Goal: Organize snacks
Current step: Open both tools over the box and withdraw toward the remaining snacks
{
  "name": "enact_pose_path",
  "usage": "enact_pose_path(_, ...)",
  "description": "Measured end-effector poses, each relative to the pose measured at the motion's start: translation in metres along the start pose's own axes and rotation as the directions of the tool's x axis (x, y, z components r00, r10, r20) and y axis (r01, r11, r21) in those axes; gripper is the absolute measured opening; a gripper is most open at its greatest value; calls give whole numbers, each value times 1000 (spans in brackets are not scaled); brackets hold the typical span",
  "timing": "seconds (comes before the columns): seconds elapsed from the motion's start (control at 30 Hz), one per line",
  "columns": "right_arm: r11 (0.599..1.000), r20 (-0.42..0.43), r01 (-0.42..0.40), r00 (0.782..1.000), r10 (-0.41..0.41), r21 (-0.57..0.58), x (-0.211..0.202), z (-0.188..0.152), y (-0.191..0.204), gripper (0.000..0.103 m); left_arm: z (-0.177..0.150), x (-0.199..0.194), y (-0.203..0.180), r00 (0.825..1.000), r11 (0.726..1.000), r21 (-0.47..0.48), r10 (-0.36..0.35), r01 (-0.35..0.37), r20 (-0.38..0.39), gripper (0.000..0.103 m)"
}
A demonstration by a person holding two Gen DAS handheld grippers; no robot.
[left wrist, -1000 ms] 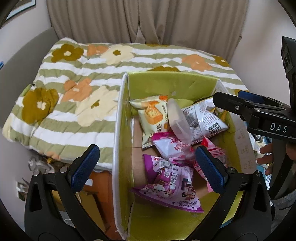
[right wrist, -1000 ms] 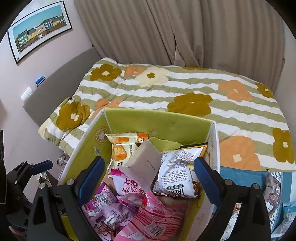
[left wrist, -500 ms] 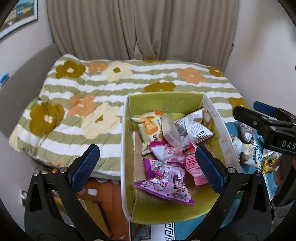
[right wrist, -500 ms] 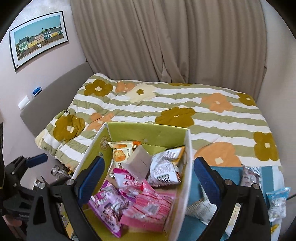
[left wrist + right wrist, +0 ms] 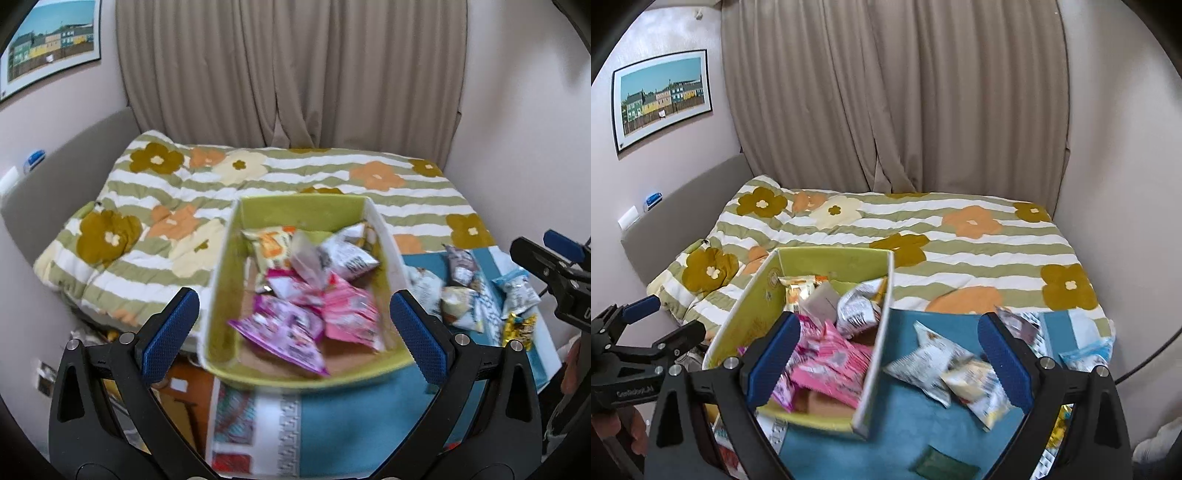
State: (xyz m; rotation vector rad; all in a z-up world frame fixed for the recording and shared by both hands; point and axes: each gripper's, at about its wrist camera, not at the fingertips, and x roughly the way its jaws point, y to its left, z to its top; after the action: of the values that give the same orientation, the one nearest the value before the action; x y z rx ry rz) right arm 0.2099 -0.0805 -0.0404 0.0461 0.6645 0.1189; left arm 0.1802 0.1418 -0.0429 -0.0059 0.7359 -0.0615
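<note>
A green box [image 5: 299,208] [image 5: 759,295] stands on a blue cloth [image 5: 343,428] [image 5: 908,435] and holds several snack packets, pink and purple ones [image 5: 284,328] [image 5: 827,365] in front, an orange one and silver ones behind. Loose packets [image 5: 461,302] [image 5: 945,365] lie on the cloth to the right of the box. My left gripper [image 5: 295,332] hangs open, above and in front of the box, with nothing between its blue pads. My right gripper [image 5: 886,354] is open too, empty, over the box's right wall and the loose packets. Each gripper shows at the edge of the other's view.
A bed with a flowered, striped quilt [image 5: 258,177] [image 5: 960,229] lies right behind the box. Curtains [image 5: 894,96] and a framed picture [image 5: 661,96] are on the far walls. Clutter sits on the floor [image 5: 99,332] at the left, below the table edge.
Both grippers have pulled back and risen away from the box, which now looks smaller and farther. The blue cloth and the loose packets on the right have come into view. Both stay open and empty.
</note>
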Motion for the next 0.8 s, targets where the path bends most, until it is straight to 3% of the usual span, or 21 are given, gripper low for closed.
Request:
enact_pose_path(0.13, 1000, 11, -1, 1000, 1, 18, -31, -23, -35, 96, -15, -13, -35, 1000, 1000, 9, -20, 21, -7, 103)
enact_pose_path(0.27, 998, 13, 48, 999, -48, 27, -55, -42, -68, 96, -37, -21, -80, 998, 998, 30, -56, 57, -26, 103)
enact_pose_path(0.43, 996, -6, 82, 997, -81, 33, -75, -67, -114, 96, -68, -15, -132, 991, 993, 60, -94, 100, -95, 103)
enact_pose_path(0.6, 993, -49, 104, 994, -102, 50, -79, -93, -152, 96, -102, 2, -176, 981, 986, 90, -124, 139, -152, 103)
enact_pose_path(0.8, 991, -116, 127, 986, -121, 42, -65, -120, -190, 96, -132, 35, -221, 962, 964, 193, -135, 183, -236, 103)
